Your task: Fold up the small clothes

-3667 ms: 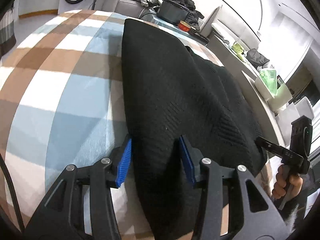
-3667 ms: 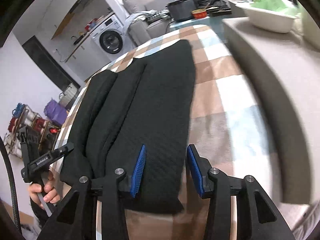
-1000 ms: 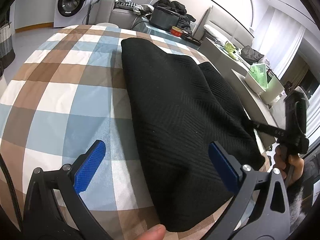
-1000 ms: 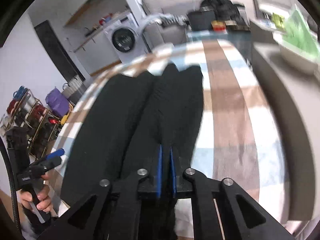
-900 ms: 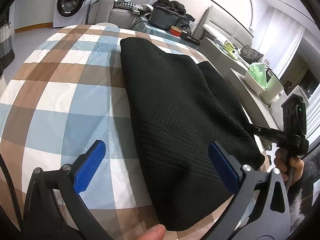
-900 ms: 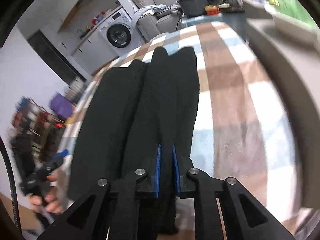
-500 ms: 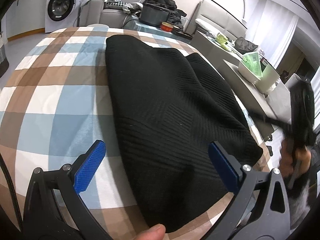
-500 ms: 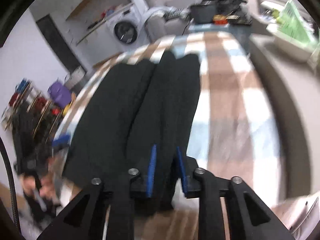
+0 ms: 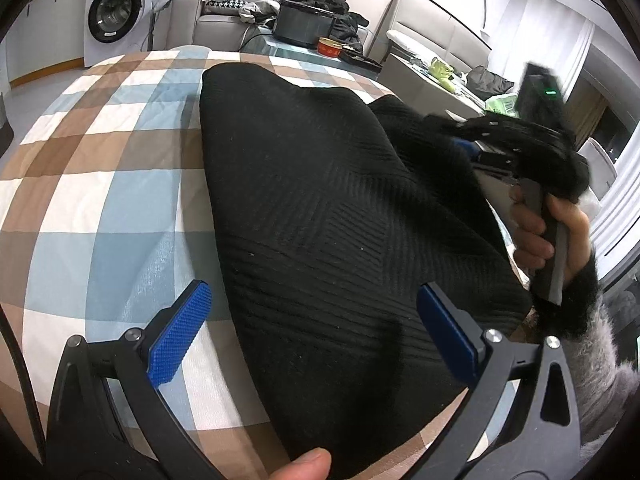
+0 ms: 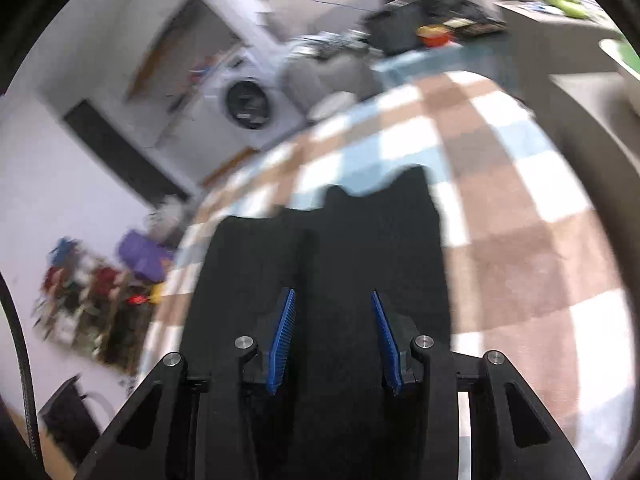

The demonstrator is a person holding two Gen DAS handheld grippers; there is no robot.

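Lifting black garment (image 9: 340,220) edge: right hand-held gripper (image 10: 334,338) clamped on fabric; left hand-held gripper (image 9: 316,328) spread apart.

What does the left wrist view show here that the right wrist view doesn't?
Only the left wrist view shows the right gripper from outside, raised with a fold of the black garment, and the left gripper wide open. Only the right wrist view shows a cluttered rack. Both share the checked cloth and the washing machine.

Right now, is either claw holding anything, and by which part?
The left claw is open, holding nothing. The garment's edge lies between the right claw's parted pads and drapes over it; whether it is gripped cannot be told.
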